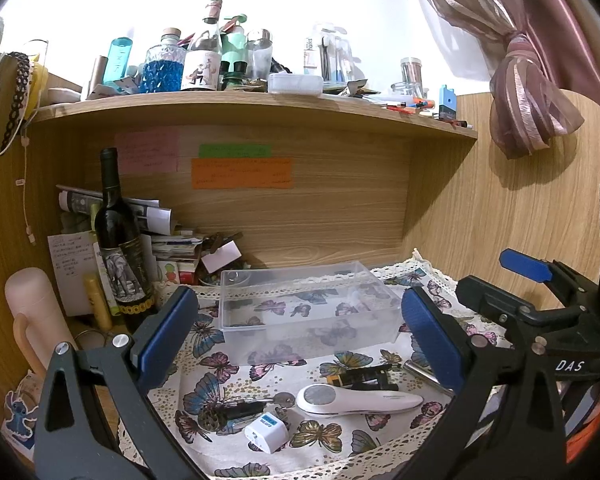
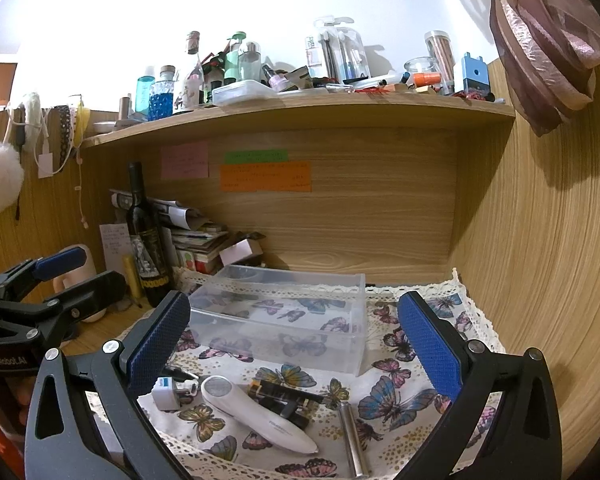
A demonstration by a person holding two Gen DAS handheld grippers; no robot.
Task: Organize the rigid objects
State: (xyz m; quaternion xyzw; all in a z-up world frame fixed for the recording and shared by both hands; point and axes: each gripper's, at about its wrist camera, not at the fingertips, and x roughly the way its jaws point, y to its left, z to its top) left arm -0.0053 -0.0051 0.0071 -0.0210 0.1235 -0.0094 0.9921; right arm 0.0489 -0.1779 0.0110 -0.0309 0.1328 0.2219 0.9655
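A clear plastic box [image 1: 300,308] [image 2: 284,316] stands empty on the butterfly cloth [image 1: 340,440]. In front of it lie a white handheld device [image 1: 356,400] [image 2: 256,416], a black clip-like object [image 1: 360,378] [image 2: 284,396], a white plug adapter [image 1: 266,434] [image 2: 166,394], a key with a dark fob [image 1: 256,404] and a silver metal tube [image 2: 352,436] [image 1: 426,376]. My left gripper [image 1: 300,340] is open and empty above these things. My right gripper [image 2: 296,340] is open and empty too, and shows at the right of the left wrist view [image 1: 540,300].
A wine bottle [image 1: 120,248], stacked papers [image 1: 172,240] and a pink flask [image 1: 36,320] stand at the left. A wooden shelf [image 1: 260,108] crowded with bottles runs overhead. A wooden wall [image 2: 540,260] closes the right side. A curtain [image 1: 528,80] hangs at upper right.
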